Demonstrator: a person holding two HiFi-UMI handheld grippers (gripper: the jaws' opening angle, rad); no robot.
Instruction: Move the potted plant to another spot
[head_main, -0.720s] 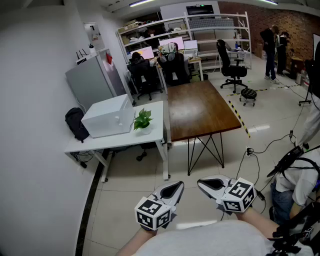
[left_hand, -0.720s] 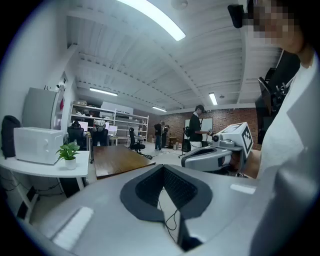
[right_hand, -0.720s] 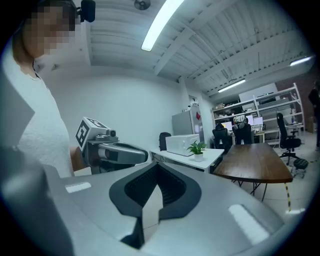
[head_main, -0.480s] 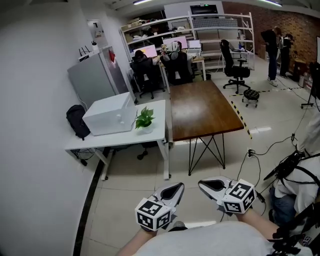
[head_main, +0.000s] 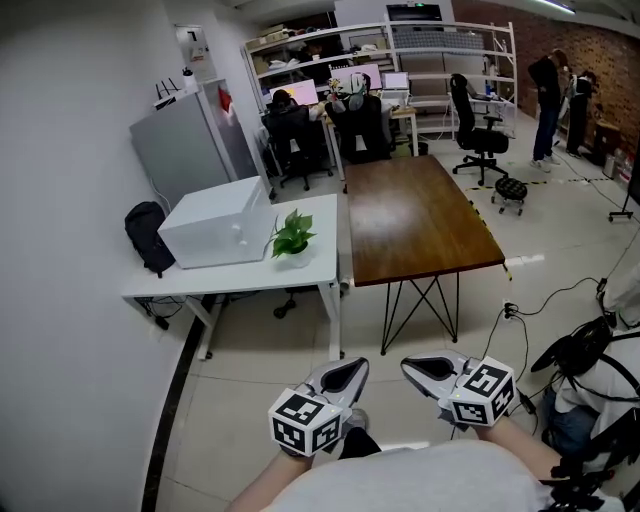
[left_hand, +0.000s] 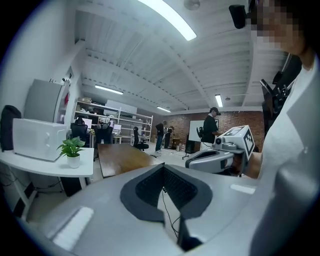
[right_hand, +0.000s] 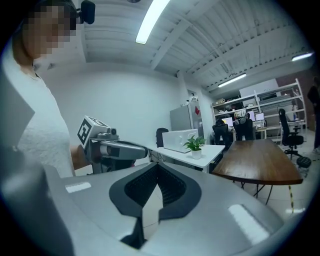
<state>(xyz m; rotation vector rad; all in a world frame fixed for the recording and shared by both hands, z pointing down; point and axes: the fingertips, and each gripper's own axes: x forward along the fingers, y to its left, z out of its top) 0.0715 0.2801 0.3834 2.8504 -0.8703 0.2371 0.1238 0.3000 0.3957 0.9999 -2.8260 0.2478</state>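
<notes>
The potted plant (head_main: 293, 238), green leaves in a small white pot, stands on the white table (head_main: 250, 278) near its right end, far ahead of me. It also shows small in the left gripper view as the plant (left_hand: 72, 150) and in the right gripper view as the plant (right_hand: 195, 146). My left gripper (head_main: 345, 378) and right gripper (head_main: 425, 370) hang side by side low over the tiled floor, well short of the table. Both point forward, a little downward. Each has its jaws closed tip to tip with nothing between them.
A white box (head_main: 215, 222) sits left of the plant. A brown table (head_main: 415, 215) adjoins the white one on the right. A grey cabinet (head_main: 185, 150) and a black backpack (head_main: 145, 235) stand by the left wall. Cables (head_main: 520, 310) and a seated person lie to the right.
The tables and plant have drawn slightly nearer and shifted in the head view as the person steps forward. Both grippers keep their places and stay shut.
</notes>
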